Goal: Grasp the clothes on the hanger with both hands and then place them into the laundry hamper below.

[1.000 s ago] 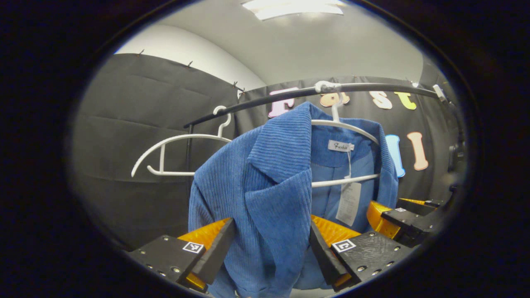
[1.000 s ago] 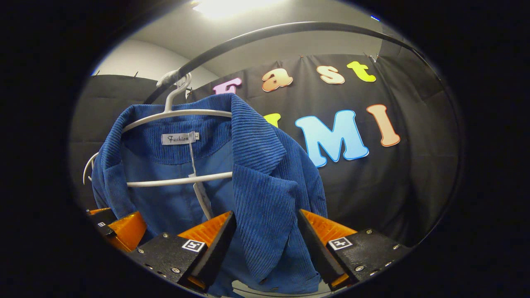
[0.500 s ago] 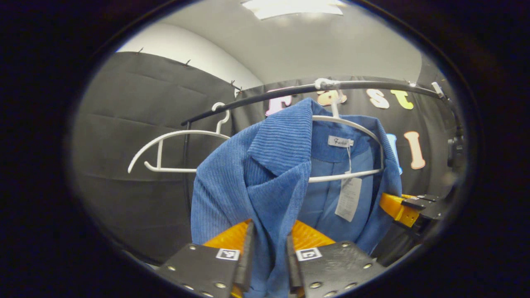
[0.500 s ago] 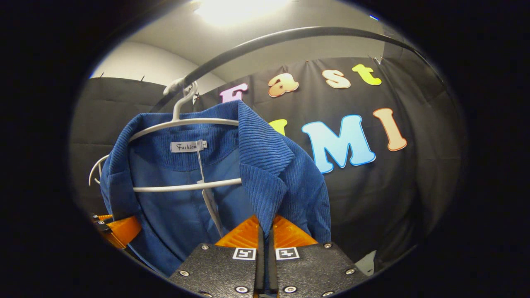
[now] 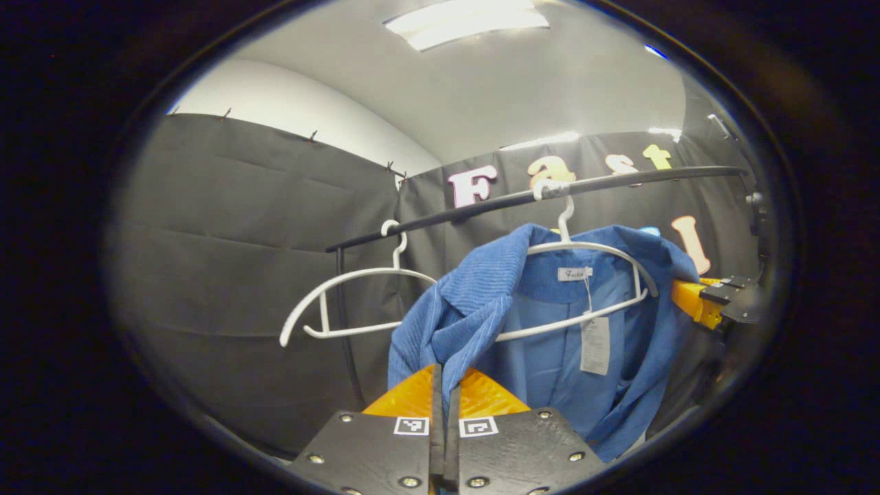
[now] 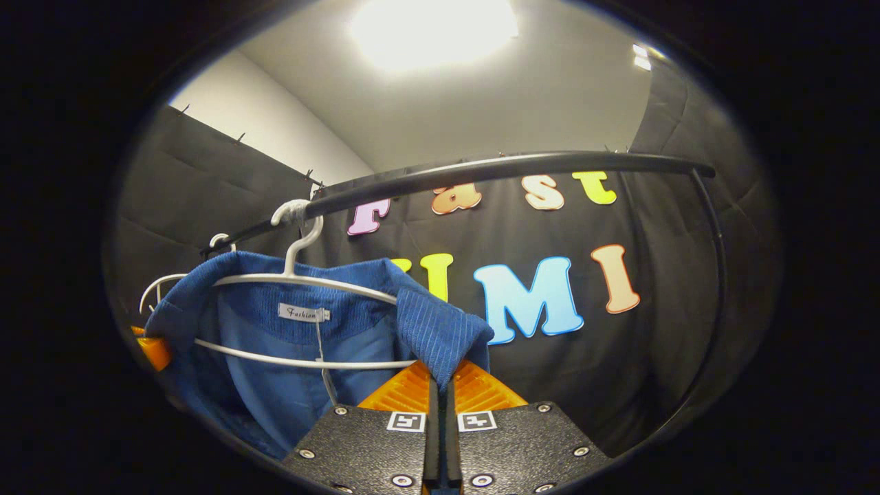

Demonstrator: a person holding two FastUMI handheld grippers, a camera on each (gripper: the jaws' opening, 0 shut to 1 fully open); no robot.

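Both tools clamped on the blue jacket (image 5: 481, 309): left tool (image 5: 443, 405) on one lapel, right tool (image 6: 440, 402) on the other, jacket on the white hanger (image 6: 302, 282) under the rail (image 6: 495, 168); grasp looked done, next likely calls for slipping it off toward the hamper.

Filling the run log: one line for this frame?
phase: pulling off hanger | left gripper: shut on blue jacket | right gripper: shut on blue jacket | white hanger: on rail

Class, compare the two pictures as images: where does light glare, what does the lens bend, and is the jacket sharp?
Right gripper view: the ceiling lamp glares to a white blot; the rail bows. Left gripper view: the lamp keeps its outline, the rail bends less. The blue jacket shows crisp ribs in both.
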